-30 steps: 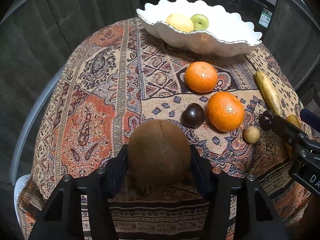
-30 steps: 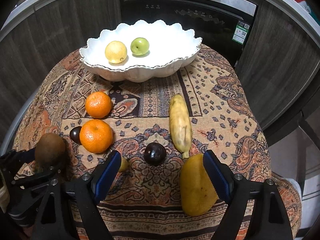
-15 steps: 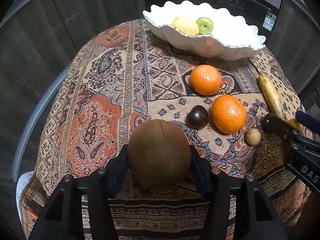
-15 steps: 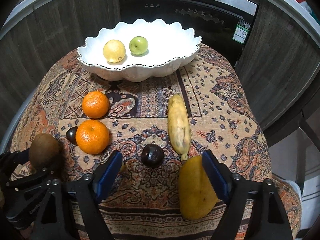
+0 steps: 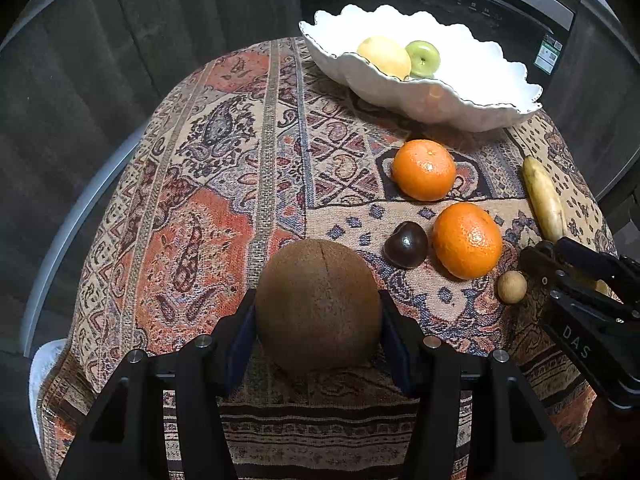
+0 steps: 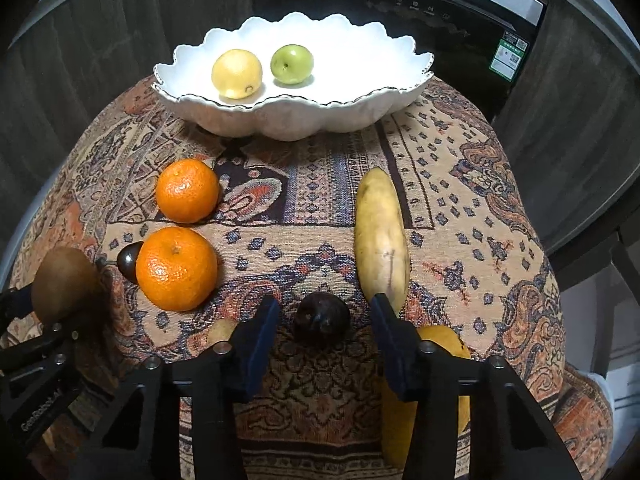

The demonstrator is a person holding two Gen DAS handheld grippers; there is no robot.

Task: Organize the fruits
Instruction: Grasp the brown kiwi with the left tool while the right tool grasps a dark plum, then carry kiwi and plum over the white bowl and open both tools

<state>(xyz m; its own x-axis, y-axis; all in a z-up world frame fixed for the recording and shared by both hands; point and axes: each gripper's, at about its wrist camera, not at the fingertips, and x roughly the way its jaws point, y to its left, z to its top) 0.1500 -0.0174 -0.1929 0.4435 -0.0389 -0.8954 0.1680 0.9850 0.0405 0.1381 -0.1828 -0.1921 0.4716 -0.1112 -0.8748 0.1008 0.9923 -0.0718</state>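
My left gripper (image 5: 318, 320) is shut on a brown kiwi (image 5: 318, 306), held above the patterned tablecloth (image 5: 208, 208); the kiwi also shows in the right wrist view (image 6: 64, 282). My right gripper (image 6: 325, 322) is open, its fingers on either side of a dark plum (image 6: 321, 317). A white scalloped bowl (image 6: 288, 120) at the back holds a yellow fruit (image 6: 237, 73) and a green apple (image 6: 291, 64). Two oranges (image 6: 176, 268) (image 6: 187, 191), a second dark plum (image 5: 406, 244), a banana (image 6: 381, 240), a yellow mango (image 6: 440, 392) and a small tan fruit (image 5: 511, 287) lie on the cloth.
The round table drops off at its edges on all sides. Dark cabinet fronts and an appliance (image 6: 400, 4) stand behind the bowl. The right gripper's body (image 5: 588, 320) shows at the right of the left wrist view.
My right gripper has shifted left, from beside the mango to around the dark plum, and its fingers stand closer together. My left gripper has lifted the kiwi a little.
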